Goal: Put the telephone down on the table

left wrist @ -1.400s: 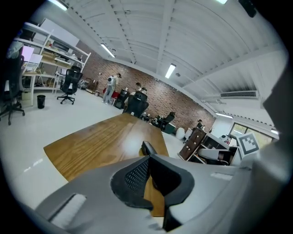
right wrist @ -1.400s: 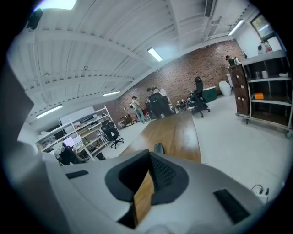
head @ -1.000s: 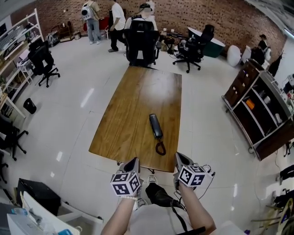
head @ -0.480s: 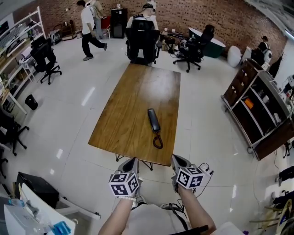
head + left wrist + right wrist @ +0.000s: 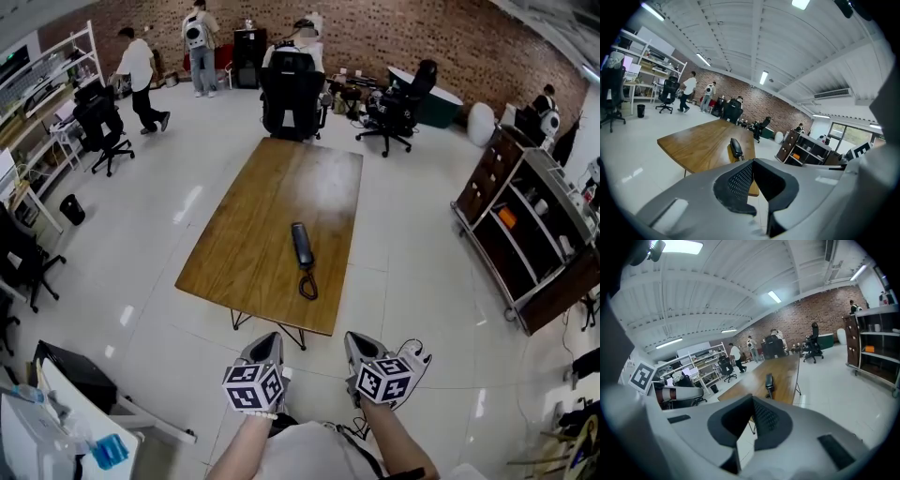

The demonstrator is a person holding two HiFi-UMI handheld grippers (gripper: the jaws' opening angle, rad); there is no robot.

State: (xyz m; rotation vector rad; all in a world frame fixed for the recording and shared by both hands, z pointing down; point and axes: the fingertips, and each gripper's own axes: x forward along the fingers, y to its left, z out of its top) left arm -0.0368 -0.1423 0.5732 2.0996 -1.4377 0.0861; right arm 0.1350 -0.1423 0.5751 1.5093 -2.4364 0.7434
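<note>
Item: black telephone handset [image 5: 301,245], lying flat on the wooden table [image 5: 248,220] toward its near right end. I hold the left gripper [image 5: 268,341] and right gripper [image 5: 355,342] near of the table, well apart from the handset; both jaws are pressed together, empty.

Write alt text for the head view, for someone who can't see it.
A black telephone handset lies on a long wooden table, cord looped toward the near edge. Short of the table, above white floor, the left gripper and right gripper are held side by side, empty.
</note>
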